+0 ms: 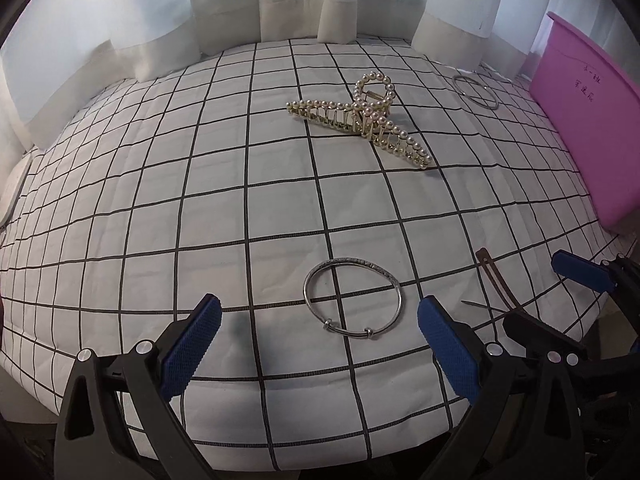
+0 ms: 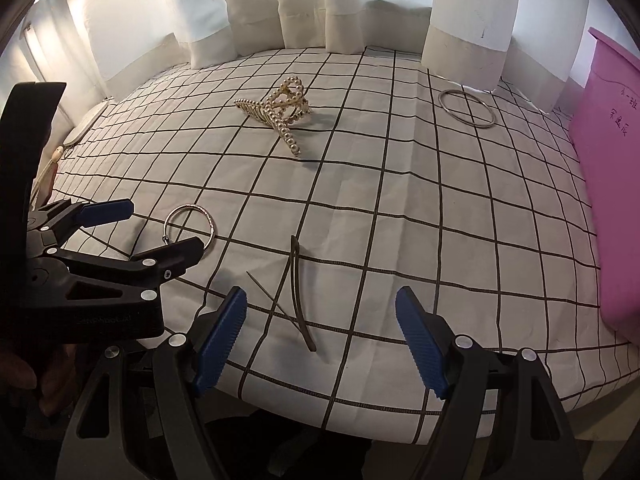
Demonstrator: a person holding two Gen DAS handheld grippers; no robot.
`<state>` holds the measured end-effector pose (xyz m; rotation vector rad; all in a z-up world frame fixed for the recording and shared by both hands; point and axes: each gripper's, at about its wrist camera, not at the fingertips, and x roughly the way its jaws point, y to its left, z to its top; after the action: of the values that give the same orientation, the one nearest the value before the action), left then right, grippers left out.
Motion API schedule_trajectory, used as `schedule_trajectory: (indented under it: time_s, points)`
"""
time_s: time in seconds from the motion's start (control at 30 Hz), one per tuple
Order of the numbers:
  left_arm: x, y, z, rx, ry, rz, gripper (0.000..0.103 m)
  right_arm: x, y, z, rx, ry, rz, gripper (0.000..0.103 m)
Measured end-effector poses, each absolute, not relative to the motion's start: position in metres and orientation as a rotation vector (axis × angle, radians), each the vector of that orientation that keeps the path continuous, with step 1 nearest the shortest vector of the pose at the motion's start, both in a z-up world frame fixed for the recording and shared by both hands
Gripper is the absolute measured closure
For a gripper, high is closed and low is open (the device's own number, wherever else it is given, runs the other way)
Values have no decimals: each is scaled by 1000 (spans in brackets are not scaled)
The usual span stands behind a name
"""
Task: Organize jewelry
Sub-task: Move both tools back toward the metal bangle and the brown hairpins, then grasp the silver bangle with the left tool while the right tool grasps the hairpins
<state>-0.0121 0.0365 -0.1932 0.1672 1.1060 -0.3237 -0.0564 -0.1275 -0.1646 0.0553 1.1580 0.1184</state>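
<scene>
Both tongs empty, jaws spread wide, nothing between the pads. Left tongs [image 1: 320, 344] hang low over the near edge of the checked cloth [image 1: 224, 208], straddling the silver bangle [image 1: 354, 298], which lies flat and untouched just ahead of the fingertips. Right tongs [image 2: 320, 340] sit beside them, over the dark hair clip [image 2: 298, 292], which lies on the cloth between the blue pads [image 2: 220, 344] but is not pinched; a thin pin or needle [image 2: 266, 294] crosses under it, can't tell exactly what it is.

Further out: the pearl claw clip [image 1: 360, 114] lies mid-cloth on its side, well apart from either pair of tongs. Beyond it, toward the far right, a plain metal ring bangle [image 2: 466, 112] lies flat near the curtain hem [image 2: 464, 50]. The pink box [image 1: 592, 128] stands along the right edge with handwriting on its wall; its inside isn't visible from either view, so I can't say whether anything is already in there.

My read: task is basically at the start. Four pieces are loose on the cloth, none sorted or grouped as far as I can see. Likely first pickups are the silver bangle on the left and the hair clip on the right, with the pink box the probable destination. Everything visible is still to do.
</scene>
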Motion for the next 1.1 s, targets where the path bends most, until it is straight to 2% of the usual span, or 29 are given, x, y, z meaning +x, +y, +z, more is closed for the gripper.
schedule_trajectory:
  time_s: [0.37, 0.7, 0.8, 1.1]
  points:
    - [-11, 36, -204, 201, 1087, -329, 5, -54, -121, -182, -27, 1163, 71, 29]
    - [-7, 35, -205, 186, 1041, -319, 5, -49, -141, -184, 2, 1122, 2, 28]
    - [-6, 35, -205, 175, 1026, -311, 5, -48, -146, -186, 23, 1114, -5, 24]
    - [-14, 37, -205, 150, 998, -283, 7, -47, -144, -186, 10, 1093, 21, 24]
